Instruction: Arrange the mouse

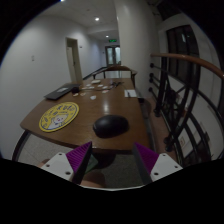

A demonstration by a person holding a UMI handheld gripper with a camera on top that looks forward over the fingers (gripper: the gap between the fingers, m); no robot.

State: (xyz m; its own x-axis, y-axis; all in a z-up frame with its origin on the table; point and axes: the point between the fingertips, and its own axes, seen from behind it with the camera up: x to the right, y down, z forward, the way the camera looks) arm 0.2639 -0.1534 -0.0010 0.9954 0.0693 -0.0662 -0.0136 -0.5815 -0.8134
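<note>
A dark mouse (110, 125) lies on the brown wooden table (85, 103) near its front edge, to the right of a round yellow mouse pad (59, 116). My gripper (113, 160) is open and empty; its purple pads (76, 158) stand wide apart below the table's front edge. The mouse sits just ahead of the fingers and a little above them, not touched by either.
A dark keyboard-like object (60, 93) and papers (102, 88) lie farther back on the table. A metal railing (178, 95) runs along the right. A door (73, 60) and white walls stand beyond.
</note>
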